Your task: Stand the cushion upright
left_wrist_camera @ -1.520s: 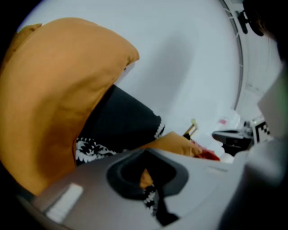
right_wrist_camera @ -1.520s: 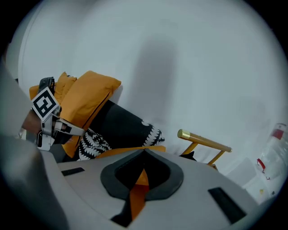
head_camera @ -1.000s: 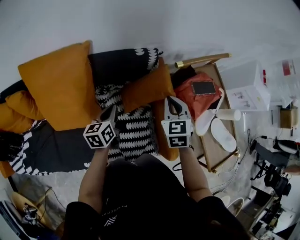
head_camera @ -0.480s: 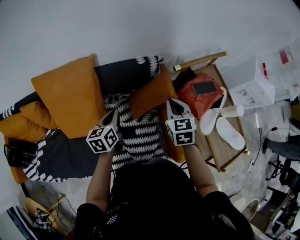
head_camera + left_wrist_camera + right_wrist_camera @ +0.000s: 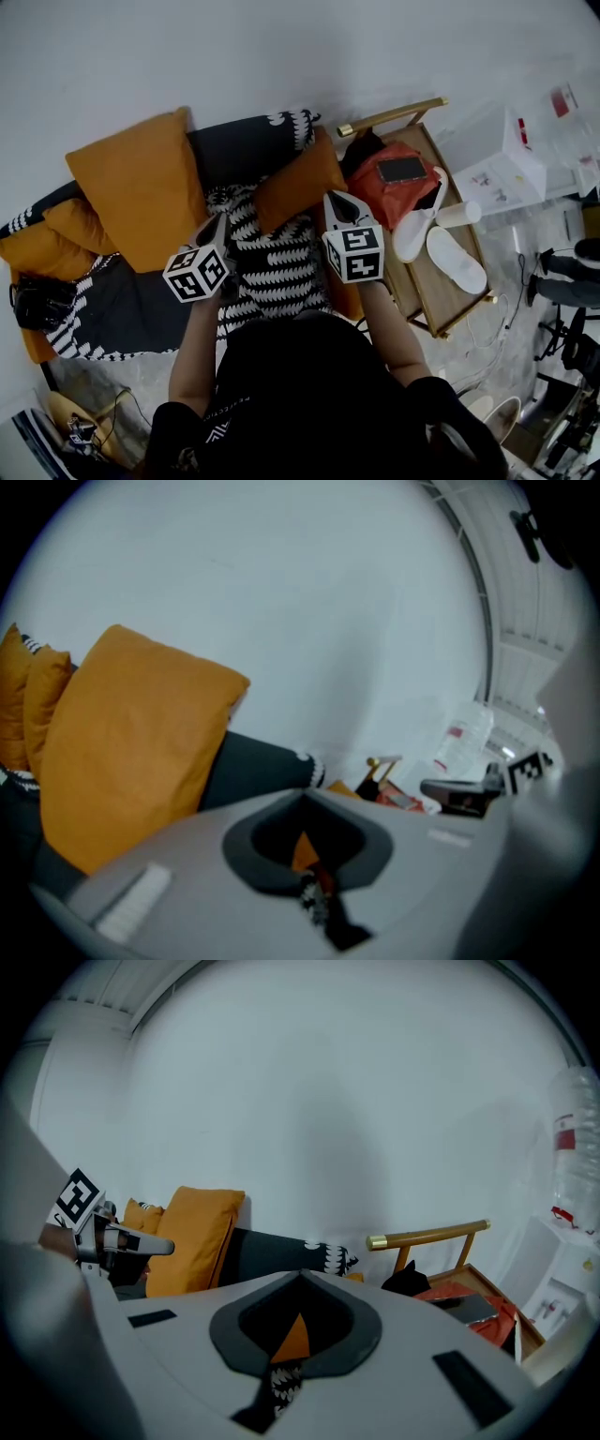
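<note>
Far L on sofa (image 5: 122,302): black camera (image 5: 37,305) at seat edge, small orange cushion (image 5: 58,236) just above it, half tucked behind its bigger neighbour

Next R: big orange cushion (image 5: 141,192). Stands upright, leans on white wall (image 5: 281,56), lower corner over the dark seat

L claw (image 5: 223,219): jaws together, empty. Hovers w/ tip over upper-L corner of patterned cushion (image 5: 277,267), marker cube toward the person

Patterned cushion: black & white, mid sofa. Lies flat on seat, not upright, between the two claws

Just behind it: mid orange cushion (image 5: 298,183). Tilted, low against dark backrest, bottom edge overlapping the patterned one

R claw (image 5: 334,195): jaws together too, nothing clamped. Points at R corner of mid orange cushion; can't tell if touching. In R gripper view, only an orange corner & a bit of patterned fabric visible past the shut jaws

R of sofa end: wooden tabletop (image 5: 417,281) w/ gold-tipped rail (image 5: 394,114) at the back. On it: red bag (image 5: 394,192) w/ phone (image 5: 403,170) lying on top, white slippers (image 5: 457,261) beside the bag, white roll (image 5: 457,214) near them
</note>
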A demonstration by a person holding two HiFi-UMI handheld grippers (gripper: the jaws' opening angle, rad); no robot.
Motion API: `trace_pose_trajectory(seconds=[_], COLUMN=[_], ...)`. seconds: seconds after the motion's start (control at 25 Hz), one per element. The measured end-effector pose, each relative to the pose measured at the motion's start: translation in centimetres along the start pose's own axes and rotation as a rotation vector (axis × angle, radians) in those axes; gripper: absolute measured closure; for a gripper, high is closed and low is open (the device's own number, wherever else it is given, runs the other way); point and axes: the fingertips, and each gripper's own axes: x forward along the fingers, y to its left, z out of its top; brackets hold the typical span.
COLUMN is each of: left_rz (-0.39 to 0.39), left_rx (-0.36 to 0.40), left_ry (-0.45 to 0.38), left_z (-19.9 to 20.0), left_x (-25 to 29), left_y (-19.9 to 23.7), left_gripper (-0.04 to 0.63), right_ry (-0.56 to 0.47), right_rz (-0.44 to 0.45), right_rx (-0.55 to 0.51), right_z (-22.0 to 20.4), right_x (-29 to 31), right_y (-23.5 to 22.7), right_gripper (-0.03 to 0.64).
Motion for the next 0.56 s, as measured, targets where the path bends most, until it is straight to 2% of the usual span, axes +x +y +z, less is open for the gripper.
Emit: trace_pose_trajectory(seconds=[0.56], left_rz=[0.044], left_rx=[-0.006], left_ry=[-0.022], left_z=[0.1], left_x=[-2.0], left_y=[0.7], left_gripper=[0.589], right_ry=[0.013], right_rz=[0.054], right_rx=[0.000], right_z=[-0.5], right_x=[0.2], right_y=[0.8], right_gripper=[0.624])
